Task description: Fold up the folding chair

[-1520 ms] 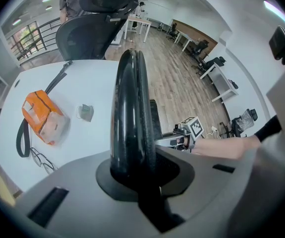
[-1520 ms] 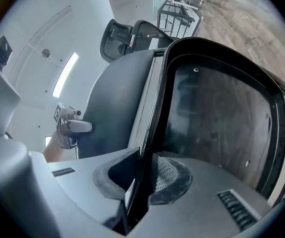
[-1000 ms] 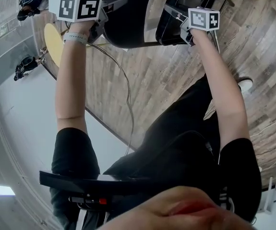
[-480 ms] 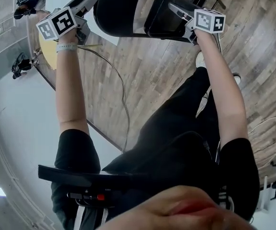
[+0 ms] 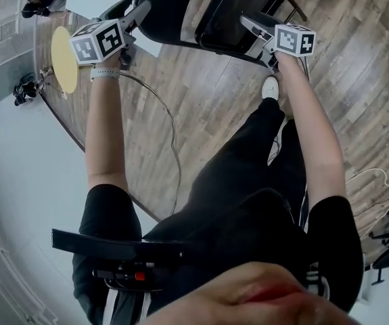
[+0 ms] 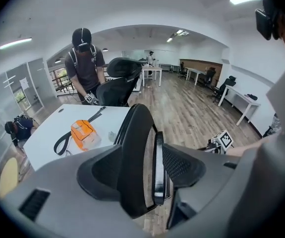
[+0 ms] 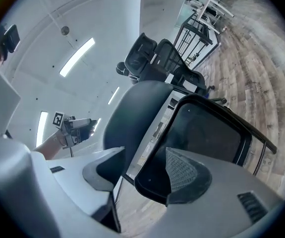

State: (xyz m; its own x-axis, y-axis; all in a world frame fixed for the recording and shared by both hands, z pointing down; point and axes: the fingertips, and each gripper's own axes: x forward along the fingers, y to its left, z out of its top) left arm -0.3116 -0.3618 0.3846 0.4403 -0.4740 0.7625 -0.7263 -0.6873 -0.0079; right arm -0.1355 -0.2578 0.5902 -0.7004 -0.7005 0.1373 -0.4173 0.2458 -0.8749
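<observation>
The black folding chair (image 5: 174,12) stands on a wood-plank floor (image 5: 201,120) just ahead of the person, with its seat and back close together, nearly flat. The room is a bright office with white walls and strip lights. Behind the chair, a white worktop (image 6: 38,143) carries 1 orange pouch (image 6: 83,133) and 1 black strap (image 6: 63,143). 1 person (image 6: 85,66) stands at the worktop's far side by a black office chair (image 6: 120,81).

There are 2 grippers. The left gripper (image 6: 140,157) has just been opening; its jaws are wide apart with the folding chair's edge between them. The right gripper (image 7: 144,157) has also just been opening; its jaws are apart around a corner of the seat and do not clamp it.
</observation>
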